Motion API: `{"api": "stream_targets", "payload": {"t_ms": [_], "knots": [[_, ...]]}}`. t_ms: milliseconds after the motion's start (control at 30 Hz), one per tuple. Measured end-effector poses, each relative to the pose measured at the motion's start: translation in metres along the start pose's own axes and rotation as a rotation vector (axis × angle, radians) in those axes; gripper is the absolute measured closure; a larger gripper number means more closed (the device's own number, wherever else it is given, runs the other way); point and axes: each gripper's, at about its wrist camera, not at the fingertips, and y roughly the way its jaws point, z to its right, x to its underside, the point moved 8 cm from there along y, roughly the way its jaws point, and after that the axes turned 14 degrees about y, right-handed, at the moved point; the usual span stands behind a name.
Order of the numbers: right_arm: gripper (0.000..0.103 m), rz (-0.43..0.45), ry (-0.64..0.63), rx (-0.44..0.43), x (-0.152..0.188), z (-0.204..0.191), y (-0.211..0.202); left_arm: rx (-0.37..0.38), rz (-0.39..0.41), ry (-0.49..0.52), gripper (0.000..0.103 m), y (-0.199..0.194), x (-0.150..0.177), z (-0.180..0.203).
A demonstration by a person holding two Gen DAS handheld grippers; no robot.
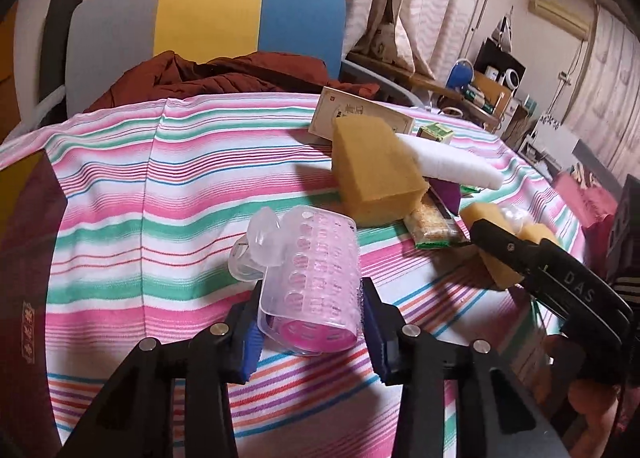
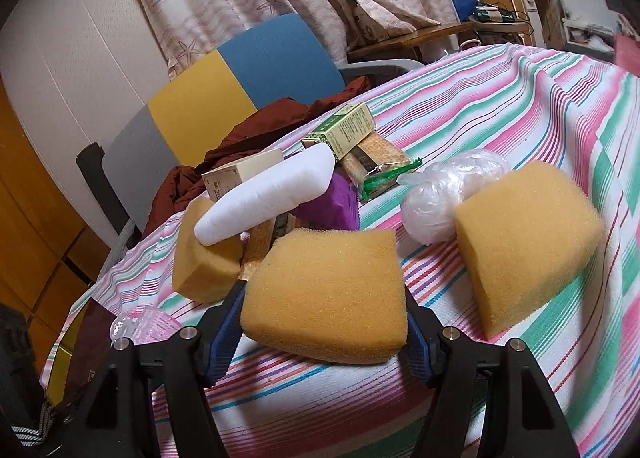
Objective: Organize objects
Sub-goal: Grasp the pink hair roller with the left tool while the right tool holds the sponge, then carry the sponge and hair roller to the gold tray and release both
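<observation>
Two grippers work over a striped tablecloth (image 1: 120,218). Near its front edge, the left gripper (image 1: 312,322) is clamped by its ribbed blue pads on a clear, perforated plastic case (image 1: 308,278) holding a pink hair roller; the cylinder's long axis runs away from the camera, open end nearest. Out in the middle, the right gripper (image 2: 324,322) squeezes a porous yellow sponge block (image 2: 328,294), broad face up, long side spanning the jaws. Another sponge wedge (image 2: 524,242) stands tilted beside a crinkled plastic bag (image 2: 444,190)
</observation>
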Motion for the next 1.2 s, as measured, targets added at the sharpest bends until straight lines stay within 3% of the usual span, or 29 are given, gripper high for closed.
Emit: {"api": "stream_targets", "payload": {"t_ms": [467,767,1033,1200], "knots": [[0.033,-0.015,-0.078,0.054,0.015,-0.009,-0.008,0.019,0.047,-0.01,0.062,-0.029,0.033,-0.001],[0.034,-0.086,-0.107,0.02,0.046,-0.038,-0.021,0.085,0.028,-0.107,0.064,-0.04,0.048,-0.013],[0.034,-0.116,-0.165,-0.039,0.071,-0.074,-0.039,0.151,0.133,-0.098,0.064,-0.091,0.05,-0.003],[0.034,-0.143,-0.155,-0.065,0.083,-0.087,-0.045,0.149,0.194,-0.082,0.064,-0.124,0.048,-0.005]]}}
